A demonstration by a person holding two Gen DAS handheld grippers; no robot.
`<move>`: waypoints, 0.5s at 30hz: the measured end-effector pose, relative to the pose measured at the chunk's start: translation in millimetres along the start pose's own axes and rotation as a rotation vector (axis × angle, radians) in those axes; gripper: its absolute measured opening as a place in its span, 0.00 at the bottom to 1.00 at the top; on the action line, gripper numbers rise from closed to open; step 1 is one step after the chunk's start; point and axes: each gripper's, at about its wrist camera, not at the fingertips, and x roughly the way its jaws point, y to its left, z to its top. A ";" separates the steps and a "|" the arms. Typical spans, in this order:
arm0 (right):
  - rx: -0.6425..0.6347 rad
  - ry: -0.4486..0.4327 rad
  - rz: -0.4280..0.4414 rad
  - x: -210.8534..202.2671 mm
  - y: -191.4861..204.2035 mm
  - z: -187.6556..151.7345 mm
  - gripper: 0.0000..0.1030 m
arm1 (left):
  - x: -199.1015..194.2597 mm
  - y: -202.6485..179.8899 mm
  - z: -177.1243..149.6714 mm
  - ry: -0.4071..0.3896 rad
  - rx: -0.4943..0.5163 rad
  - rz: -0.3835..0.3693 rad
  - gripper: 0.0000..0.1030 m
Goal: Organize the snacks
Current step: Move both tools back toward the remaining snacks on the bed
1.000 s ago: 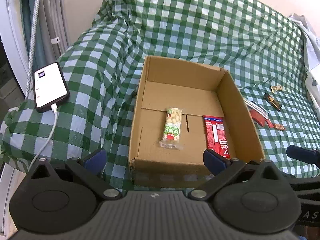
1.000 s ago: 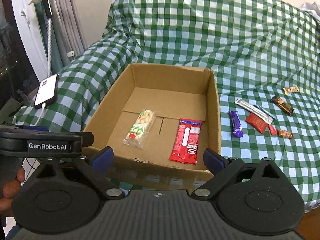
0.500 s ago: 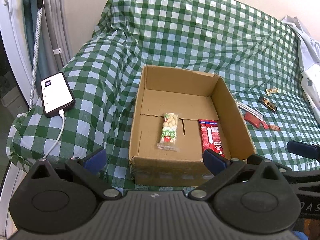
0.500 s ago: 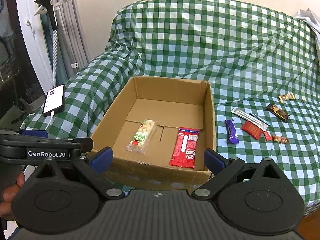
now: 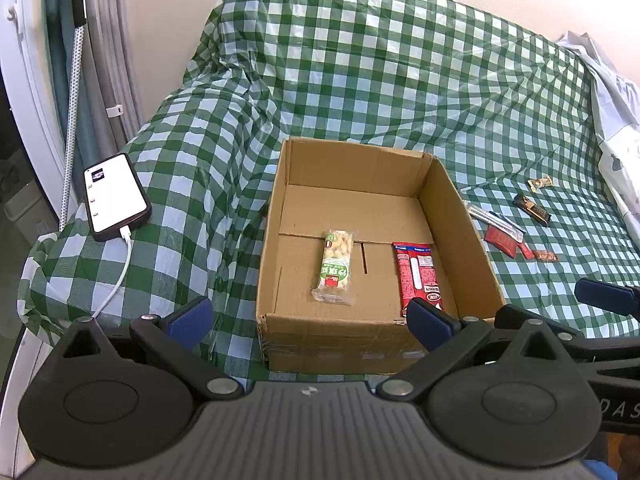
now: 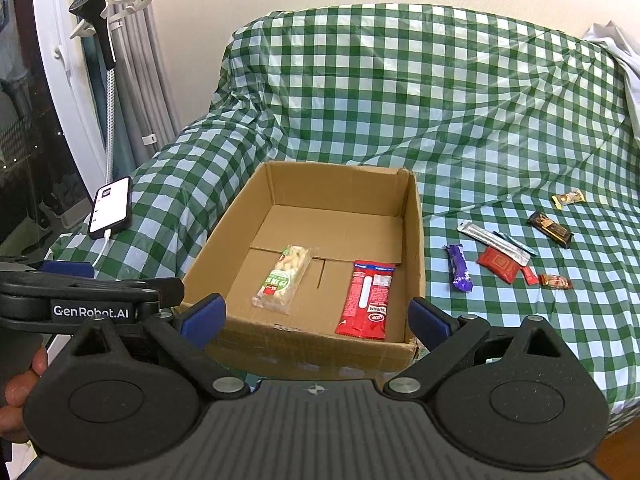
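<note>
An open cardboard box (image 5: pixel 460 216) (image 6: pixel 416 240) sits on the green checked cloth. Inside lie a green-labelled nut pack (image 5: pixel 335 266) (image 6: pixel 282 278) and a red wafer pack (image 5: pixel 419 276) (image 6: pixel 367 298). To the right of the box lie loose snacks: a purple bar (image 6: pixel 458 267), a silver stick (image 6: pixel 494 238), a red square packet (image 6: pixel 500 264) (image 5: pixel 500 240), a dark bar (image 6: pixel 550 229) (image 5: pixel 532 210), a gold candy (image 6: pixel 568 199) and a small orange candy (image 6: pixel 554 281). My left gripper (image 5: pixel 308 318) and right gripper (image 6: pixel 318 318) are both open and empty, held in front of the box's near wall.
A phone (image 5: pixel 116 196) (image 6: pixel 111 206) on a white charging cable lies on the cloth left of the box. A garment steamer and curtains (image 6: pixel 104 40) stand at the left. White fabric (image 5: pixel 612 120) lies at the far right. The covered backrest (image 6: pixel 400 80) rises behind the box.
Both grippers have pulled back and up from the box, so it looks smaller and more of the backrest shows. Both stay open and the snacks have not moved.
</note>
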 end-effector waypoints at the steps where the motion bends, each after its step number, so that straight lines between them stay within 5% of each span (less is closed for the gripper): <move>1: 0.001 -0.001 0.000 -0.6 -0.3 0.3 0.95 | -0.3 -0.6 0.0 0.000 0.002 0.001 1.00; 15: 0.026 -0.001 -0.007 2.3 -4.9 0.4 0.95 | 5.3 -6.5 4.3 0.017 0.025 0.001 1.00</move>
